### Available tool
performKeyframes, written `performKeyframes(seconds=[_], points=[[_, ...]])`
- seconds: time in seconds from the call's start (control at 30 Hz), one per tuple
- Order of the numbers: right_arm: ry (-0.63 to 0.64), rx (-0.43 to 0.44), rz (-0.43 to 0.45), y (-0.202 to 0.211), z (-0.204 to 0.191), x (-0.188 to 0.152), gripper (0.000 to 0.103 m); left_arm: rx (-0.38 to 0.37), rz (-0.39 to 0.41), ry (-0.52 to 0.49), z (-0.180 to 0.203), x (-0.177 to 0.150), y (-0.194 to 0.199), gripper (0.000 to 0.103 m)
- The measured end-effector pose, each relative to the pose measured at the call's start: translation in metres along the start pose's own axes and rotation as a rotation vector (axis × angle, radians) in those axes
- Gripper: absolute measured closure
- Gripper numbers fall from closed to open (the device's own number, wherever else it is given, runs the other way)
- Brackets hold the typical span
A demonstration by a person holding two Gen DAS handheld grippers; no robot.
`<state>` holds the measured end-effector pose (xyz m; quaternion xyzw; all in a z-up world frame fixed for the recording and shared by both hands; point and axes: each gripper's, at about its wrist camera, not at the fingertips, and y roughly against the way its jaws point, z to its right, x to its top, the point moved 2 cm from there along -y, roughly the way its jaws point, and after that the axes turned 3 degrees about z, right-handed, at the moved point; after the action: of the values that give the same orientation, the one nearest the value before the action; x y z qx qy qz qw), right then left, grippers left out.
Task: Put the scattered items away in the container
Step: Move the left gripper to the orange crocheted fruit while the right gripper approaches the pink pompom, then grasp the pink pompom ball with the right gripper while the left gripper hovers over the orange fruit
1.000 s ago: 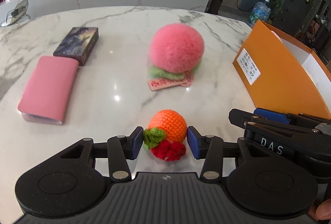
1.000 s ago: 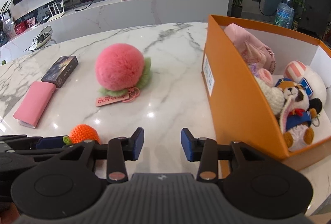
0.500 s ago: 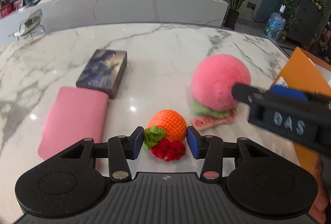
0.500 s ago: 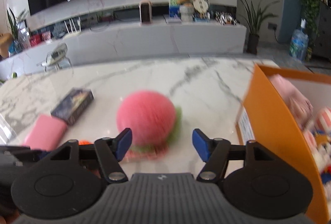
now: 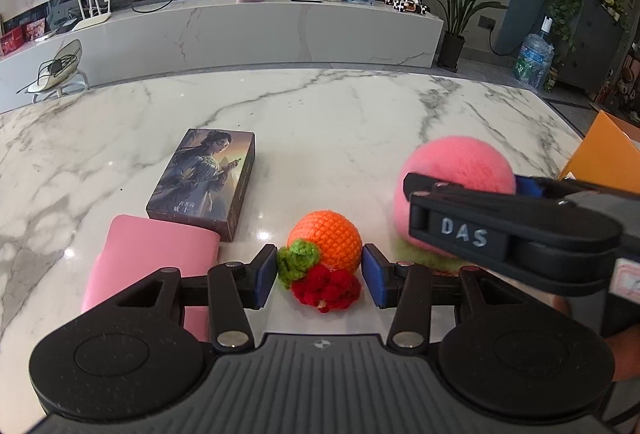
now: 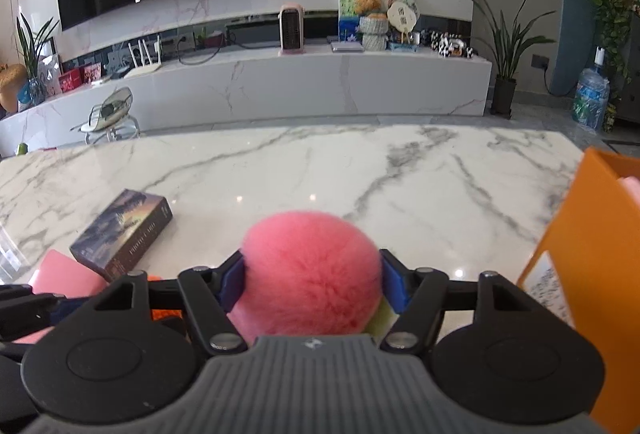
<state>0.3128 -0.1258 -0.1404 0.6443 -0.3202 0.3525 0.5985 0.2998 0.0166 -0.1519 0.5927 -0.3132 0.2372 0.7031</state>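
My left gripper (image 5: 320, 276) is shut on a crocheted orange toy (image 5: 325, 244) with a green leaf and red flower, held between its blue pads. My right gripper (image 6: 312, 282) has its jaws wide apart around a fluffy pink peach plush (image 6: 310, 274), pads at its two sides; whether they press it is unclear. The plush also shows in the left wrist view (image 5: 456, 163), partly behind the right gripper's body. The orange container (image 6: 592, 254) stands at the right, its corner also visible in the left wrist view (image 5: 600, 161).
A picture-printed card box (image 5: 204, 181) lies on the marble table (image 5: 320, 113) at the left. A pink pouch (image 5: 148, 266) lies in front of it, near my left gripper. A white label is on the container's side (image 6: 548, 290).
My right gripper has moved left and forward from beside the container and now straddles the pink plush. My left gripper, still holding the orange toy, has tilted its view upward and shifted left.
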Motion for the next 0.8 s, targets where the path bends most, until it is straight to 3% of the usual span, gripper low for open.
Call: performKeyframes(seconds=[0.27, 0.37, 0.8], points=[[0.001, 0.001, -0.026, -0.014, -0.003, -0.008, 0.042, 0.009, -0.015, 0.003, -0.002, -0.004, -0.004, 0.05], [0.005, 0.008, -0.029, -0.014, -0.004, -0.008, 0.049, 0.005, -0.016, 0.002, -0.002, -0.004, -0.003, 0.051], [0.011, 0.012, -0.028, 0.027, -0.004, -0.014, 0.055, 0.008, -0.013, -0.018, 0.008, -0.016, 0.025, 0.053]])
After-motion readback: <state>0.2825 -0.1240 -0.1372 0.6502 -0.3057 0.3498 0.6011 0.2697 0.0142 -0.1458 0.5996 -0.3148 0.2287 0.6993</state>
